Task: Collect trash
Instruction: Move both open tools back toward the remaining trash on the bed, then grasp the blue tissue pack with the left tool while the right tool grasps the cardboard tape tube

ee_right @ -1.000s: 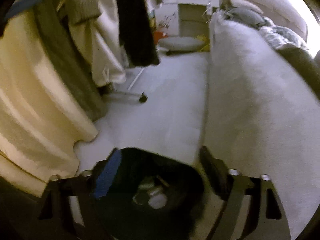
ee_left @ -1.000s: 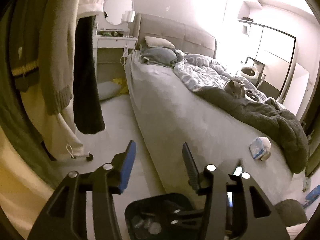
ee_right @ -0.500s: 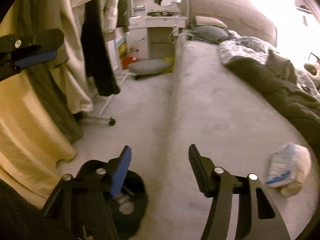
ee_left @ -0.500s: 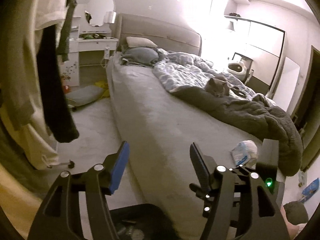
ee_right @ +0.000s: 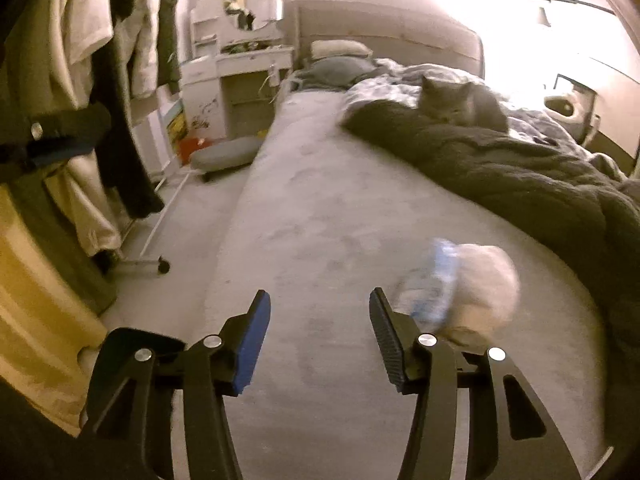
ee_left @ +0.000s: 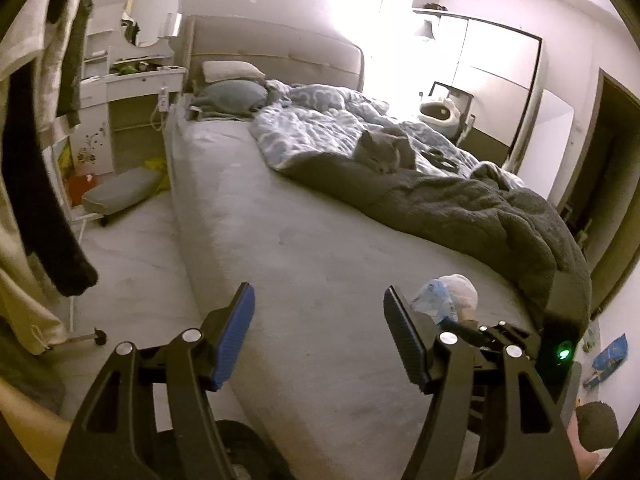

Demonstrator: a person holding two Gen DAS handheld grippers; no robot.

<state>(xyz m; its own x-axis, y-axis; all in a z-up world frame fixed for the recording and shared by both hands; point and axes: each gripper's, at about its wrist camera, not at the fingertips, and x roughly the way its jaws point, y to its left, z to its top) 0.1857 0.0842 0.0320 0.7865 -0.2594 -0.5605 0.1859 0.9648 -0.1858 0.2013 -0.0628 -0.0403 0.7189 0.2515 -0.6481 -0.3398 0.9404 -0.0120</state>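
On bare grey bed [ee_right: 320, 240], near foot edge: crumpled white-and-blue wrapper [ee_right: 460, 284], just right of right gripper [ee_right: 318, 316]; jaws closing, nothing between pads. Left gripper [ee_left: 318, 312] jaws opening, likewise empty; wrapper seen behind its right finger. Open mattress strip bounded by dark blanket [ee_left: 480, 208] on right, floor aisle [ee_left: 132, 248] and hanging clothes [ee_right: 120, 100] on left. Cat [ee_left: 382, 152] lying on blanket.
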